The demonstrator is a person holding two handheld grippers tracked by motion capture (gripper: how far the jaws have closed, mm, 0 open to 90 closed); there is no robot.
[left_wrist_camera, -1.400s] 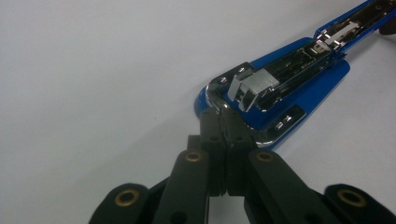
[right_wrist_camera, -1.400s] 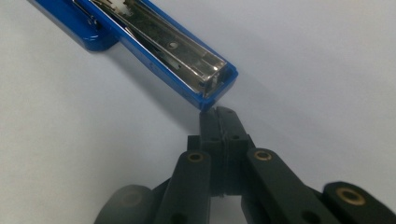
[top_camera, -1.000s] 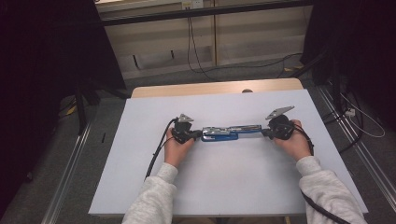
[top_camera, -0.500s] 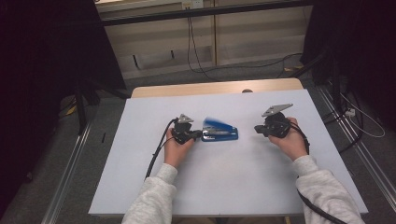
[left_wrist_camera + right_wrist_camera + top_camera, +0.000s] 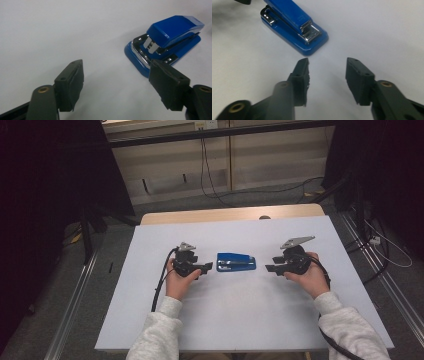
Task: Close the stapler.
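Scene: a blue stapler (image 5: 236, 261) lies closed and flat on the white tabletop (image 5: 240, 320), between two hand-held grippers.
Left gripper (image 5: 206, 266): jaws spread apart and empty; the stapler's hinge end sits just ahead of them, toward the right-hand jaw in the left gripper view (image 5: 165, 42).
Right gripper (image 5: 270, 268): jaws likewise parted, holding nothing; the stapler's front end lies ahead and off to the left-hand jaw in the right gripper view (image 5: 294, 25).
Contact: neither gripper touches the stapler; each stands just clear of one end.
Step in hand: judged to be a two-sided approach to the stapler.
Doing it well: swing each gripper until the stapler's end sits squarely between its jaws, keep them level with the tabletop, and close on the flat sides rather than the chrome parts.
Risk: an off-centre squeeze would likely spin or skid the stapler across the smooth surface.
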